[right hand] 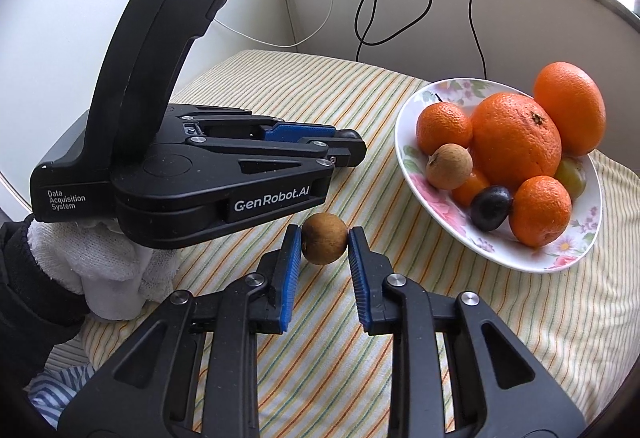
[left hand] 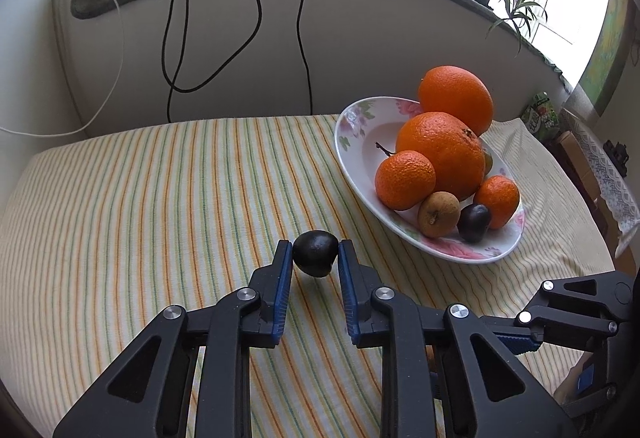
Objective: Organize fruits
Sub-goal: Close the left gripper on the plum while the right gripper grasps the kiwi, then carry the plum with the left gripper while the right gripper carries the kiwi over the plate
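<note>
Clamping a dark plum (left hand: pixel 315 253) between its jaws, the left gripper (left hand: pixel 315 254) has the fruit plate (left hand: pixel 360 142) ahead to its right. From the right wrist, the right gripper (right hand: pixel 324 244) pinches a brown longan (right hand: pixel 324 244); the plate (right hand: pixel 408 126) lies ahead-right.

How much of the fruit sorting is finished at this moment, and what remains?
Looks done: the floral plate already holds two big oranges, mandarins, a brown fruit and a dark one. In hand: the left gripper is shut on a dark fruit, and the right gripper is shut on a brown round fruit. Left: probably placing these two. No other loose fruit shows on the striped cloth.
</note>
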{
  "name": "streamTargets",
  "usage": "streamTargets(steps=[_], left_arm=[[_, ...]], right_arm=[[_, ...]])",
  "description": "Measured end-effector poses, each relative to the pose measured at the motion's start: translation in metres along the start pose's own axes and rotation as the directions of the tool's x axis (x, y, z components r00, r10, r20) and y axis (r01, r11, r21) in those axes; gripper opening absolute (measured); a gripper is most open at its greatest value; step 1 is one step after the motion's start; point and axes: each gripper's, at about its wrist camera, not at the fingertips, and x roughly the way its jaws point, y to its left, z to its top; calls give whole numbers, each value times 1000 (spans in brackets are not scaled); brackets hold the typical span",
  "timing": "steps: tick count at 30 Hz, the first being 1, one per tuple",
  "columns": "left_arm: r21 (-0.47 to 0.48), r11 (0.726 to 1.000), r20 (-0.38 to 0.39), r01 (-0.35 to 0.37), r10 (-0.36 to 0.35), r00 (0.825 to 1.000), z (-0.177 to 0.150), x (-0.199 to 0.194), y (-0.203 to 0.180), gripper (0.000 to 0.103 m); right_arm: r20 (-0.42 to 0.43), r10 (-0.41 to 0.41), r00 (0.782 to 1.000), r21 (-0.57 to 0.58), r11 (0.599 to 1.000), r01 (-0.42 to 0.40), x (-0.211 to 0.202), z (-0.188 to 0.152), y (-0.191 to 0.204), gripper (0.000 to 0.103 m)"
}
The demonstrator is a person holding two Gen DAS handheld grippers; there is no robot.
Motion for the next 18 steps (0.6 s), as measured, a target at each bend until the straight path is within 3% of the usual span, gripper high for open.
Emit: streamTargets(steps=[18], left_arm=[[38,999,95,5,-9,995,8,-37,-29,21]], right_arm=[[104,-17,994,48,999,12,-66,-16,-17,25]])
